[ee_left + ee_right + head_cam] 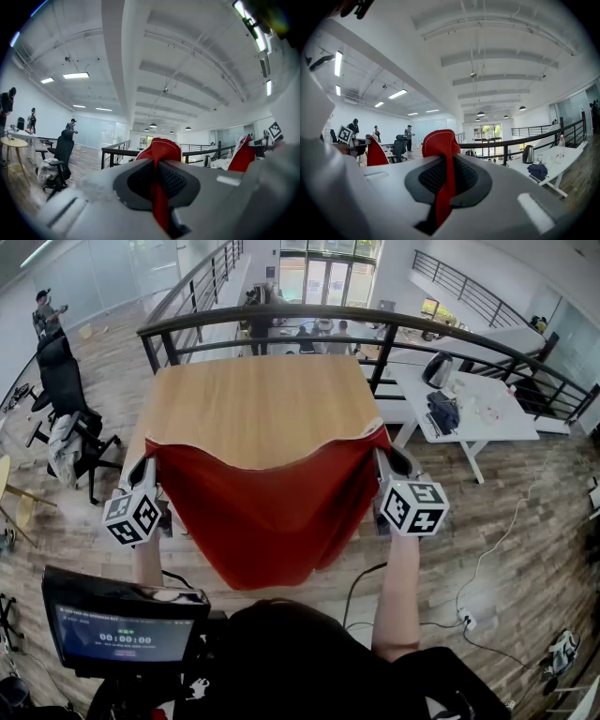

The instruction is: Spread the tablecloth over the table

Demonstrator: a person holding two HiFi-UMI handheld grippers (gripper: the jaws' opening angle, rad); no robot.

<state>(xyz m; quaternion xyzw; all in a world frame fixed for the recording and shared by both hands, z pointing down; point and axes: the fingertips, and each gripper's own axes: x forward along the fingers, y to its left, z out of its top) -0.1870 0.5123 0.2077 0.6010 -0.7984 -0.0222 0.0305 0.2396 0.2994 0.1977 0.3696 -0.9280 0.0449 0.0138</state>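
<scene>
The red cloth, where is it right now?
In the head view, the red cloth hangs at the near edge of the wooden table, its corners pinched by the left tongs and right tongs.

Wooden table [253, 395], red tablecloth [272, 498] at near edge

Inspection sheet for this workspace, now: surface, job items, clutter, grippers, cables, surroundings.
Surface: wooden table, top bare beyond the cloth's edge.
Job's things: red tablecloth, upper edge over the table's near end, the rest hanging down.
Clutter: nothing seen.
Grippers: left gripper and right gripper, each with jaws shut on a tablecloth corner.
Cables: dark cable looping below the right gripper; thin cable across the floor at right.
Surroundings: black railing behind the table; office chair left; white desk right.
</scene>
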